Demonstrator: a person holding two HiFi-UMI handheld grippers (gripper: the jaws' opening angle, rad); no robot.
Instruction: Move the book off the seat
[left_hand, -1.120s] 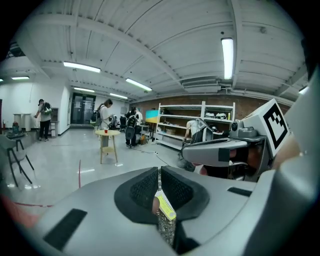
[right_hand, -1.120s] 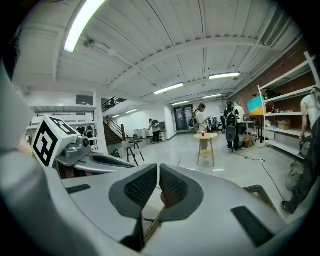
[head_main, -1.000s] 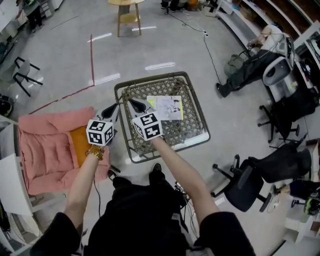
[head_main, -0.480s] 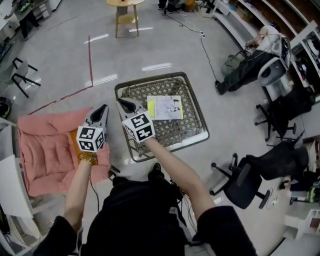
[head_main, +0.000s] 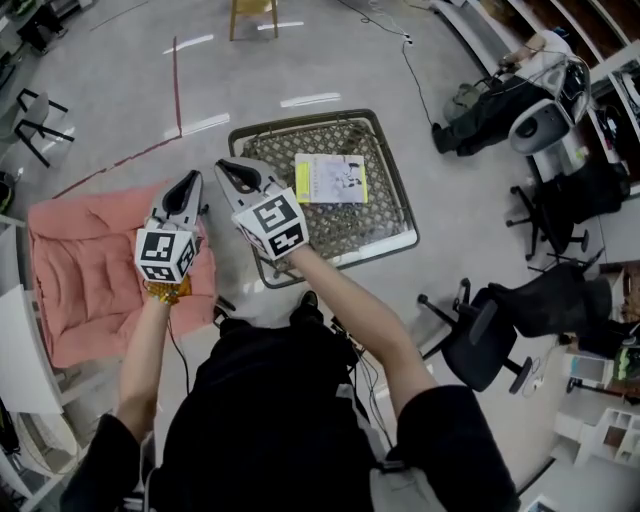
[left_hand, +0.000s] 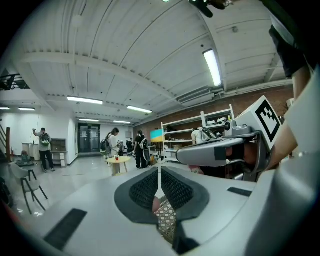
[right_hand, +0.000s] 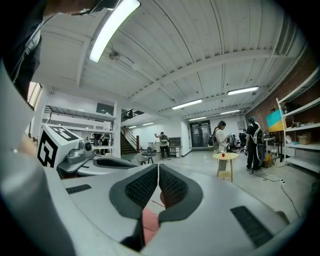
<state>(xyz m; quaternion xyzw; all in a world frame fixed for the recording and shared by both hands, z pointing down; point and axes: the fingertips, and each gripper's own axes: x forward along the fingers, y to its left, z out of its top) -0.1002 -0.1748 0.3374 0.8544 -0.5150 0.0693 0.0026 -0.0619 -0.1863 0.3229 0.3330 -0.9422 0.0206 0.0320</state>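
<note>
1. The room was a big workshop with a pale concrete floor (head_main: 480, 150), a red tape line (head_main: 176, 75) running across it and dark office chairs (head_main: 500, 335) off to one side.
2. The left gripper (head_main: 186, 184) had its fingers pressed together with nothing between them. The right gripper (head_main: 226, 168) was the same, closed and empty.
3. Under the left fingertips lay a pink cushion (head_main: 85, 285). The right fingertips hung over the left rim of the woven seat (head_main: 398, 200).
4. The book (head_main: 331, 178) lay flat on the seat's mesh, off to the right of the right fingertips and clear of them, toward the seat's far edge.
5. It looked to me a thin, light paperback, stiff enough to lift by one side but likely to sag or fan open. The glossy cover might slip. I would pinch the edge nearest the right fingers, with one finger slid under against the mesh.
6. Set against a second before, both grippers had drawn back to the left. The left one had been at the seat's near-left rim and was now over the cushion. The right one had been close by the book's left edge and now stood farther off. The book had not shifted, and both pairs of fingers had stayed together.
</note>
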